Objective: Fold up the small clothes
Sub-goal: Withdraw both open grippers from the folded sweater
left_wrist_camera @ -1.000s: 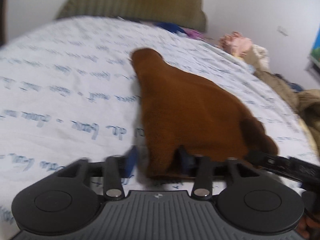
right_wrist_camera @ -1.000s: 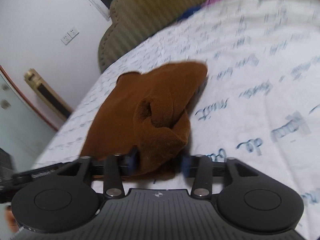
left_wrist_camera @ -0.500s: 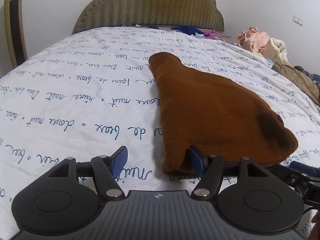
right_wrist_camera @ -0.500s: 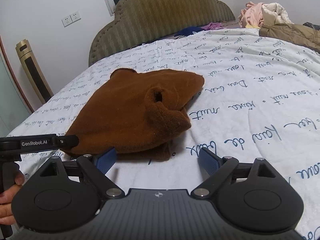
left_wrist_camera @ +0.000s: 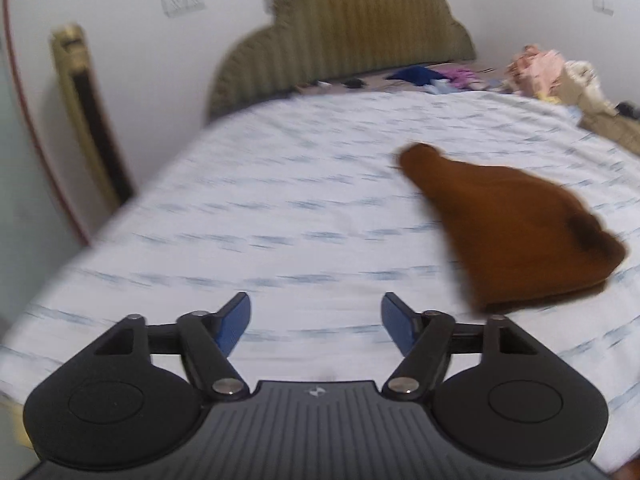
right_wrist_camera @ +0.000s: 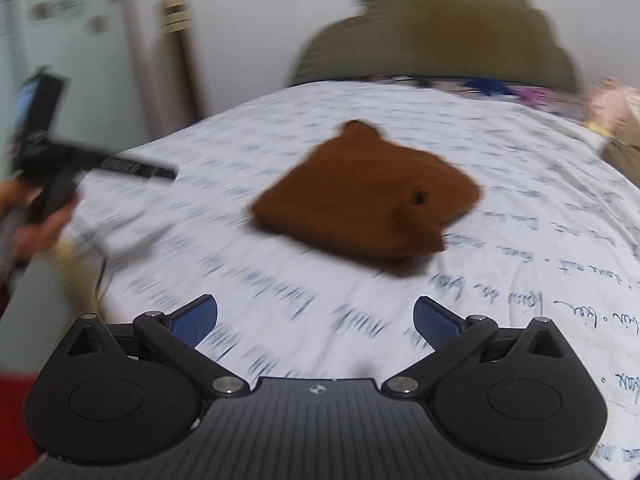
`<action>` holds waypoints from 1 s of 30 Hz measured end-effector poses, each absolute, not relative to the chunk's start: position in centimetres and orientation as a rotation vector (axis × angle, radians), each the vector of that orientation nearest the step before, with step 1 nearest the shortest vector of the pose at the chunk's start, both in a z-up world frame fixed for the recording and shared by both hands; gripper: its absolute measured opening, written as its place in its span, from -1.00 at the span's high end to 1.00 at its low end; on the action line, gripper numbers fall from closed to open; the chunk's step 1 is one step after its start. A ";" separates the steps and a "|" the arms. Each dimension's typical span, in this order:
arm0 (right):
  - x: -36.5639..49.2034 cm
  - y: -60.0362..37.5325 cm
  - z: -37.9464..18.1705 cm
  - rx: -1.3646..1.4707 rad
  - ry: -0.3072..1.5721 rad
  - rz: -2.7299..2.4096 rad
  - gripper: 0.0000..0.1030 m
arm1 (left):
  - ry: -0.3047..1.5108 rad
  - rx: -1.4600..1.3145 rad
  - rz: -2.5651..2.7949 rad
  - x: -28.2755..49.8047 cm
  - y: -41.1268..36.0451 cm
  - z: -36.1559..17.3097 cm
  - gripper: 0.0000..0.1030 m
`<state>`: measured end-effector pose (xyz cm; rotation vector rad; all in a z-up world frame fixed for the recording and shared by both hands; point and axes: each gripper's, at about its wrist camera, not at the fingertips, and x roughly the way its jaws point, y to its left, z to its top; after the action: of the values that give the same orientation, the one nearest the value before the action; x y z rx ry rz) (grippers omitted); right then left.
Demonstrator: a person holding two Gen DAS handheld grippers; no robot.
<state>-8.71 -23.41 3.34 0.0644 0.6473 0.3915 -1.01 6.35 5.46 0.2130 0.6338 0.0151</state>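
The brown garment [right_wrist_camera: 368, 196] lies folded into a compact bundle on the bed [left_wrist_camera: 280, 216], ahead of the right gripper [right_wrist_camera: 316, 320] and off to the right of the left gripper [left_wrist_camera: 316, 320]; both sets of fingers have just been opening and now gape empty. This piece looks done; heaped clothes [left_wrist_camera: 548, 72] beyond still wait, and nothing blocks the way

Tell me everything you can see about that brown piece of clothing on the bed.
The brown garment looks like soft, fleecy knit, folded into a compact, roughly triangular bundle with a small rounded tab at its far end and a dark opening near one corner. It lies flat on the white printed bedsheet; neither gripper touches it.
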 end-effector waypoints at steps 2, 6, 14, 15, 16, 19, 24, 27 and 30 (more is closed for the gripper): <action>-10.6 -25.0 5.2 0.141 0.650 0.518 -0.99 | 0.588 0.250 0.074 -1.6 7.5 6.5 -0.47; -11.1 -27.8 7.9 0.333 0.483 0.625 -0.99 | 0.566 0.162 0.003 -0.7 5.9 5.7 -0.63; -2.6 -24.4 0.3 0.376 0.529 0.087 -0.99 | 0.630 0.120 -0.053 2.6 -1.4 -1.0 -0.63; -2.2 -24.1 -0.6 0.390 0.529 0.072 -0.99 | 0.608 0.143 -0.050 2.5 -2.0 -1.4 -0.63; -2.0 -23.7 -1.5 0.395 0.523 0.054 -0.99 | 0.592 0.157 -0.052 2.4 -2.4 -1.7 -0.63; -1.3 -23.3 -2.9 0.373 0.506 0.008 -0.99 | 0.581 0.158 -0.073 2.4 -3.1 -2.3 -0.63; 0.1 -22.2 -3.8 0.191 0.481 -0.044 -0.99 | 0.592 0.122 -0.078 3.0 -3.5 -3.2 -0.63; 0.2 -21.8 -4.0 0.163 0.483 -0.026 -0.99 | 0.595 0.127 -0.076 3.2 -3.8 -3.9 -0.63; 0.3 -22.2 -4.3 0.190 0.486 -0.021 -0.99 | 0.585 0.134 -0.071 3.0 -4.0 -4.3 -0.68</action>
<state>0.26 -22.21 -4.26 0.1895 0.4857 -0.0212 3.04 -3.98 -4.33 0.1342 0.5851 -0.0711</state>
